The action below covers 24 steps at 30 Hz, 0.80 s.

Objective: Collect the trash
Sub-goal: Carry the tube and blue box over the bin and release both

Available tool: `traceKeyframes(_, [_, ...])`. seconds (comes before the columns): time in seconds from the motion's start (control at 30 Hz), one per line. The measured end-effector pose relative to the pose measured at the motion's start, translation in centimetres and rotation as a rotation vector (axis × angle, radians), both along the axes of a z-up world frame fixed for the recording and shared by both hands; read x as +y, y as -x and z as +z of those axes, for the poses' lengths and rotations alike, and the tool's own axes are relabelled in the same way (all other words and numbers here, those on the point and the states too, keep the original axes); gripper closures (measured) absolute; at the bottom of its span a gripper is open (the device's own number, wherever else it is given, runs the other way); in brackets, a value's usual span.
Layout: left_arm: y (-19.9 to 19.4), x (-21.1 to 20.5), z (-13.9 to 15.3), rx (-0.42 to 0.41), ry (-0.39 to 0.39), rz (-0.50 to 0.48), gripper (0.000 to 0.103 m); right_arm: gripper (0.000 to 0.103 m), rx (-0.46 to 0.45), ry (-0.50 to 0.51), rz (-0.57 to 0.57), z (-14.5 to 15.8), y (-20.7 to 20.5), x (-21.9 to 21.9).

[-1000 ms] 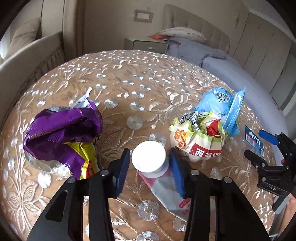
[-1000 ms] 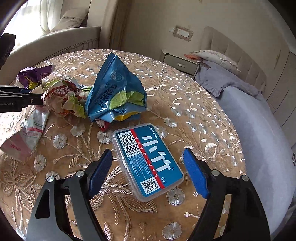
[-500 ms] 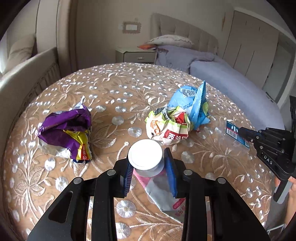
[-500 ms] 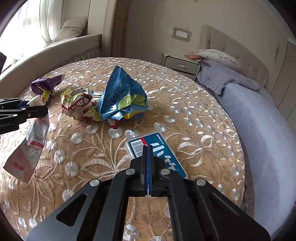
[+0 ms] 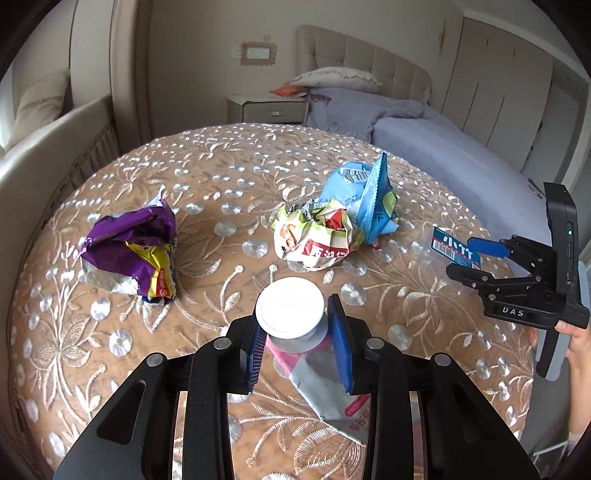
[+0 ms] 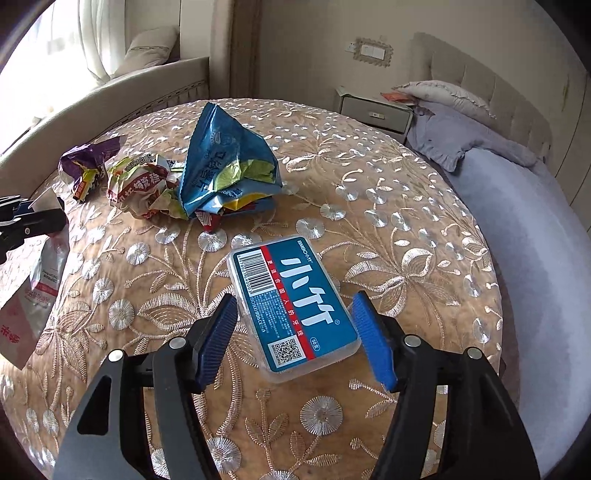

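Three crumpled wrappers (image 5: 321,236) lie mid-table. Your left gripper (image 5: 297,341) clamps one white-capped pouch (image 5: 290,314); your right gripper (image 6: 295,336), jaws opening, straddles one blue floss box (image 6: 291,304) flat on the table (image 6: 388,192), pads clear of it.

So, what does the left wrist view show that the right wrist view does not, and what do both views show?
Only the left wrist view shows the white cap of the squeezed tube between the left tongs, and a person's hand.

Only the right wrist view shows the full label of the blue floss box, with the right tongs opening around it, and a window curtain.

Both show the purple wrapper, the crumpled red and white wrapper, the blue bag and the bed.
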<state>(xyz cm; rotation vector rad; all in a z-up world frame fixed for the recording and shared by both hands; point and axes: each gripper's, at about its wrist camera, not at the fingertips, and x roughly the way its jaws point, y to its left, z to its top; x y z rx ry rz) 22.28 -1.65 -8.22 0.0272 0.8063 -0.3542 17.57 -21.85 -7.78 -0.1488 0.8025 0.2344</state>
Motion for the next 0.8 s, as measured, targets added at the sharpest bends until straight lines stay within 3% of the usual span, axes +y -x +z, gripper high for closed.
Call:
traceKeyframes(0.2, [1.1,-0.7,0.3,-0.006,0.006,-0.016,0.071,0.036,0.014,0.017,0.027,-0.5,-0.1,0.0])
traceKeyframes(0.27, [1.6,-1.0,0.3,-0.006,0.012,-0.025,0.071,0.04,0.063,0.027,0.048,-1.4,-0.3,0.2])
traceKeyframes(0.4, [3.0,-1.8,0.6,-0.017,0.007,-0.041,0.071,0.043,0.024,-0.016,0.012,-1.5,0.6,-0.6])
traceKeyframes(0.63, [6.3,-3.5,1.8,-0.054,0.008,-0.092,0.071,0.043,-0.071,-0.088,0.014,1.2,6.7,-1.3])
traceKeyframes(0.8, [9.6,-6.6,2.8,-0.095,0.019,-0.187,0.071,0.043,-0.16,-0.117,-0.018,3.9,12.6,-2.7])
